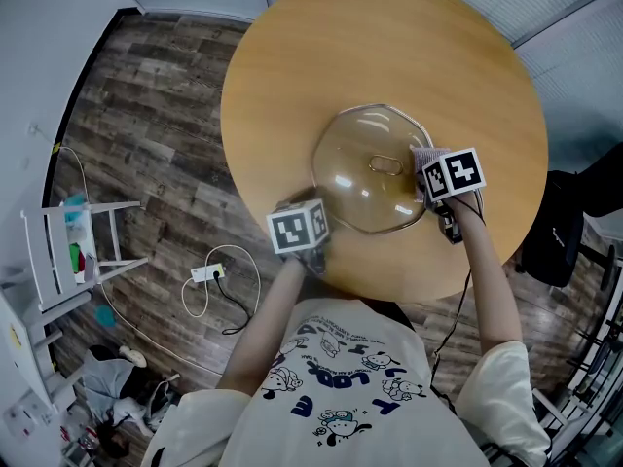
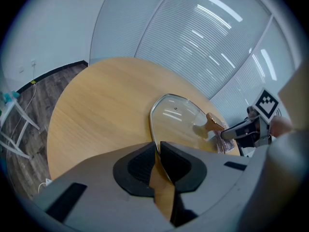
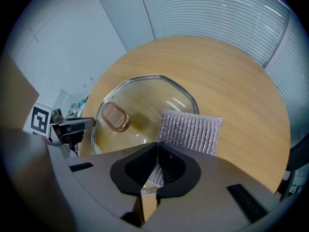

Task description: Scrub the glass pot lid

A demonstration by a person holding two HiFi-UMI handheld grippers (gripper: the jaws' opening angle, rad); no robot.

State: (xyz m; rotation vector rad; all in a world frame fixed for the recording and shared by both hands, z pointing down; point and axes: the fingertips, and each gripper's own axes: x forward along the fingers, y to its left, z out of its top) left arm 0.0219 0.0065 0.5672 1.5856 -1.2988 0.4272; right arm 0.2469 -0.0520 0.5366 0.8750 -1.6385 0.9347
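**Round wooden desk [image 1: 389,37]: glass pot lid [image 1: 360,178] held at both sides**

Dome up, the lid sits on the half of the desk nearest the person, its brown oval knob [image 3: 116,116] on top. The left gripper [image 2: 158,149] has its jaws closed to a thin gap on the lid's near metal rim. The right gripper [image 3: 157,151] has its jaws pinched together on one corner of a silvery mesh scrubbing pad [image 3: 190,129], which lies over the lid's opposite edge, beside the knob.
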